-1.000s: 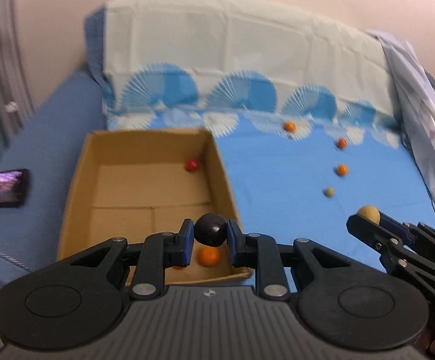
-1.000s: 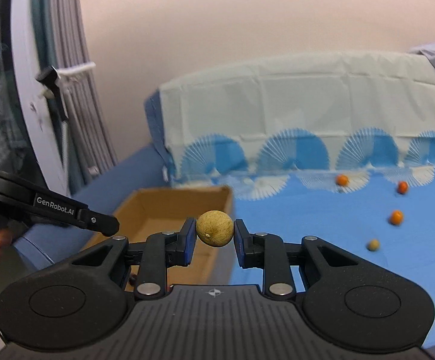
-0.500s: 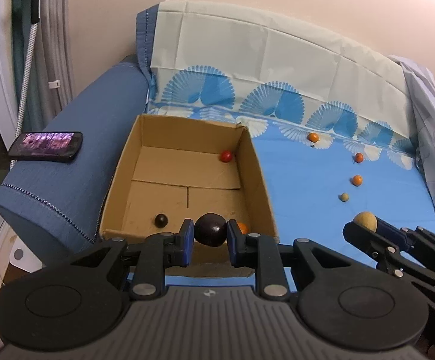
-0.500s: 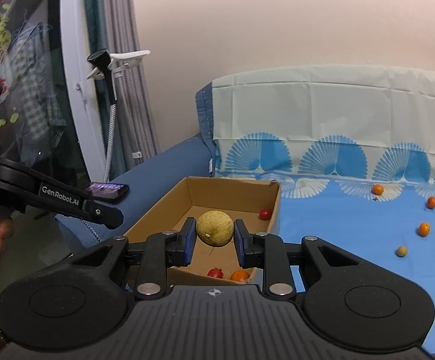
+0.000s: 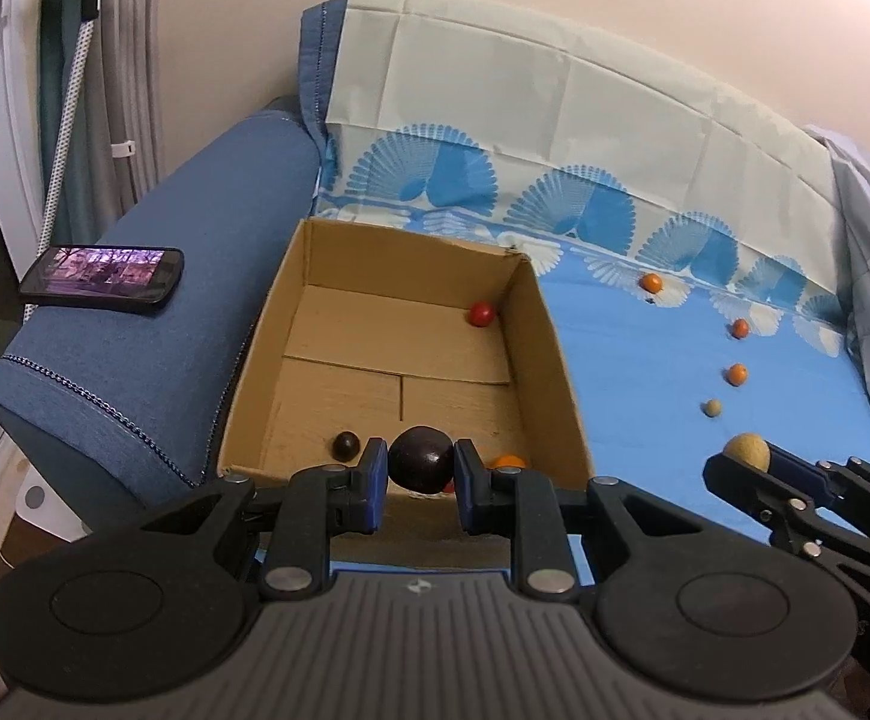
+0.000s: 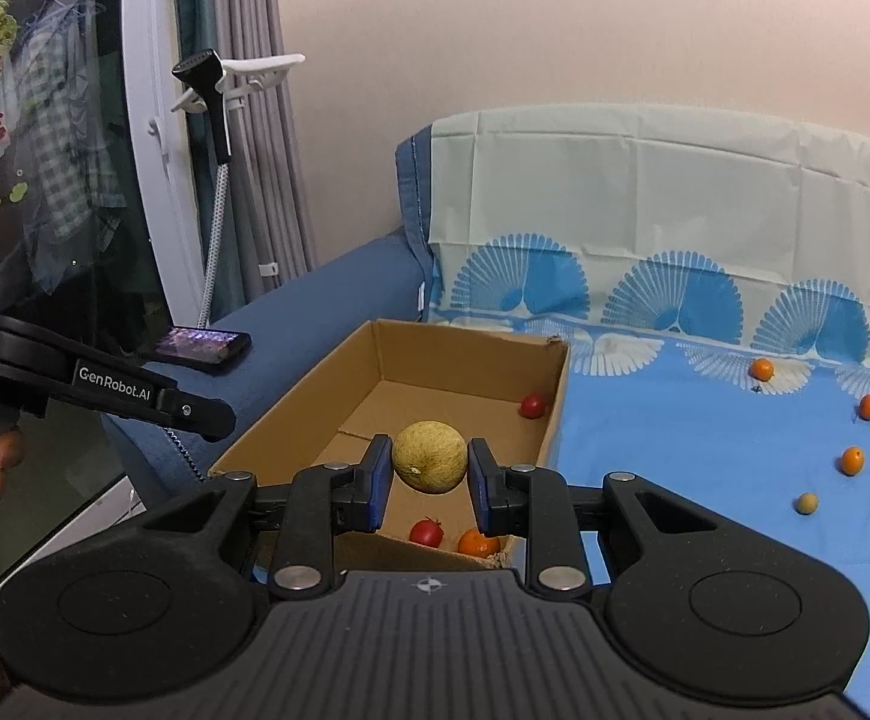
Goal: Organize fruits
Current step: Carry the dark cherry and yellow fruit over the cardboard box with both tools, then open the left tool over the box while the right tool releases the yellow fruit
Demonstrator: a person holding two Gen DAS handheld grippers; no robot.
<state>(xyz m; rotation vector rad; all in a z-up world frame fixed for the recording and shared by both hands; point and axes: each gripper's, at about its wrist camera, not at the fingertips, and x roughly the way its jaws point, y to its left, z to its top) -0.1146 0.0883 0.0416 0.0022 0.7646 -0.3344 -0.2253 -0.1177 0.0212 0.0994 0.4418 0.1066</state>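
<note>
Cardboard box point(image 5: 555, 384) at frame centre: both claws, pinching plum point(image 5: 422, 459) and yellow fruit point(image 6: 430, 456), should release low inside.

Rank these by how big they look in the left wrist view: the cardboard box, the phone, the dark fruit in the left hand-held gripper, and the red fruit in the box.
1. cardboard box
2. phone
3. dark fruit, though it sits closest to the camera, which enlarges it
4. red fruit, at the far end of the box
</note>
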